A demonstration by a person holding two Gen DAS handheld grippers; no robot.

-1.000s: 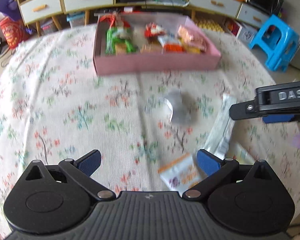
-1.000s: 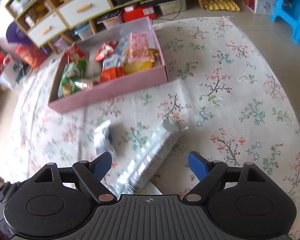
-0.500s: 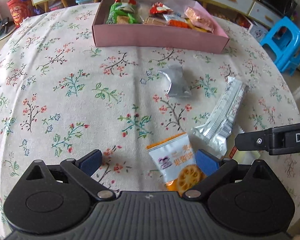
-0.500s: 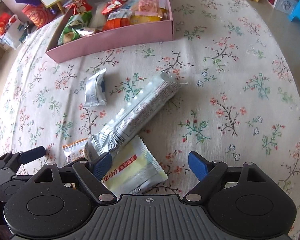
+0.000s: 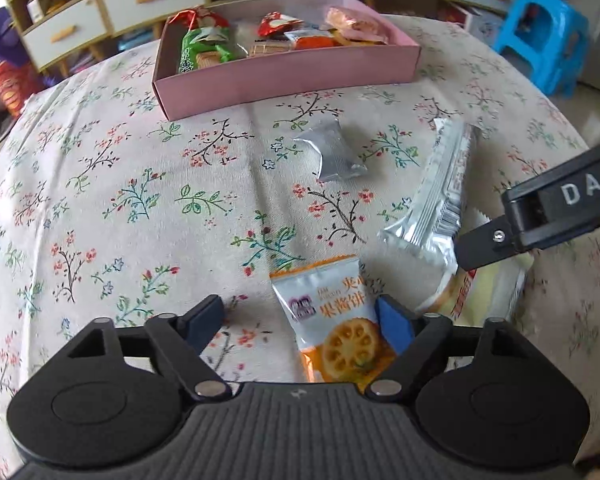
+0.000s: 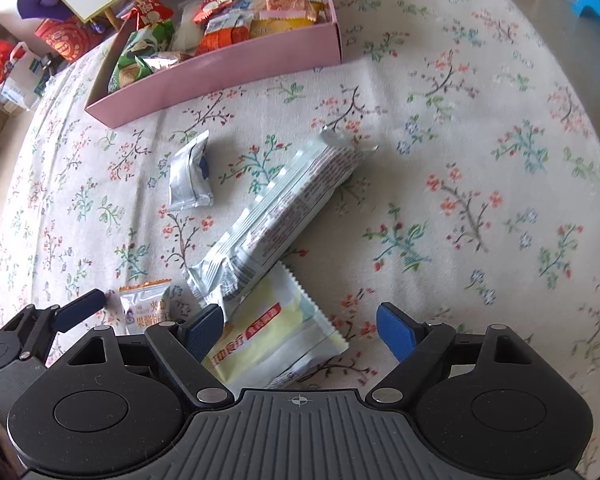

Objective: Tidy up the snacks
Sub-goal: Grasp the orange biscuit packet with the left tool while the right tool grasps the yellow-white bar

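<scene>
Closing left gripper [image 5: 300, 316] jaws around orange biscuit packet [image 5: 334, 320] (untouched yet).

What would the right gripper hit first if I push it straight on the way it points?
Most likely the pale yellow snack packet, lying between the open jaws of the right gripper, with the tablecloth under it. How far off it is cannot be judged.
</scene>
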